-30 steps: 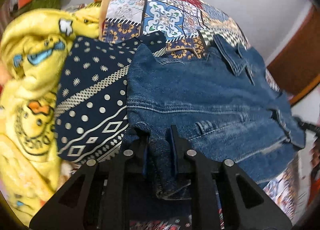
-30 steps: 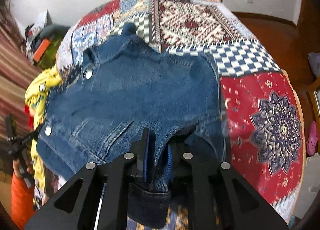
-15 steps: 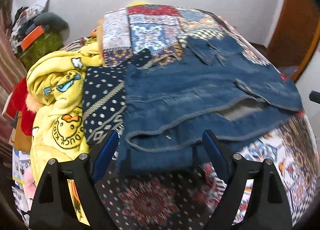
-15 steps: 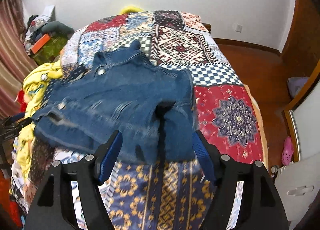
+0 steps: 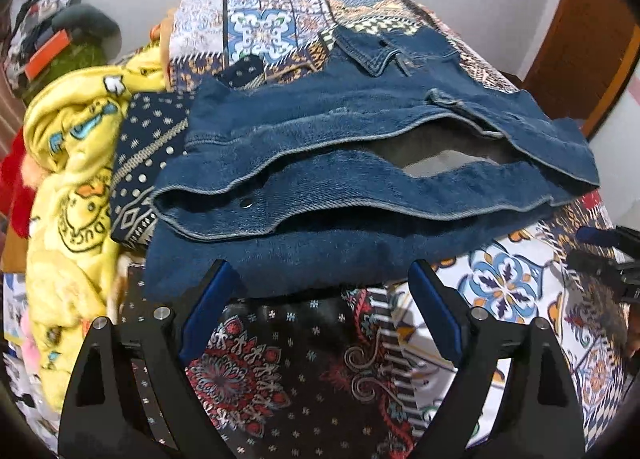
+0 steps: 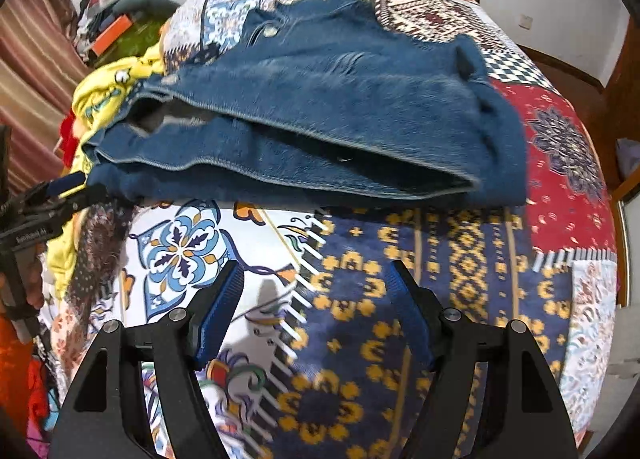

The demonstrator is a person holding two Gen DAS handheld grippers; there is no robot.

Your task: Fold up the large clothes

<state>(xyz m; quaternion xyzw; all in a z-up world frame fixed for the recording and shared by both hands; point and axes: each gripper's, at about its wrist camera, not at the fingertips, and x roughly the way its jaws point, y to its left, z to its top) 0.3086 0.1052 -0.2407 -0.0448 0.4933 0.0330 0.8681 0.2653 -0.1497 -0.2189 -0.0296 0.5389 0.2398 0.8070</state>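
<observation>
Denim jacket [image 5: 360,163] mid-frame, folded on bed [image 6: 400,299]: thick, heavy, holds creases. Both grippers released, empty. Best gripped at near hem corners.

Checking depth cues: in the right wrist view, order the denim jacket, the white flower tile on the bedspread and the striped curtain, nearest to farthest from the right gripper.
From the right gripper:
1. White flower tile, just ahead, left.
2. Denim jacket, mid-bed.
3. Striped curtain, far left, beyond the bed.

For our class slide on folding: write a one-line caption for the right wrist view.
Open right gripper hovers over the patchwork bedspread, with the folded denim jacket lying ahead.
</observation>
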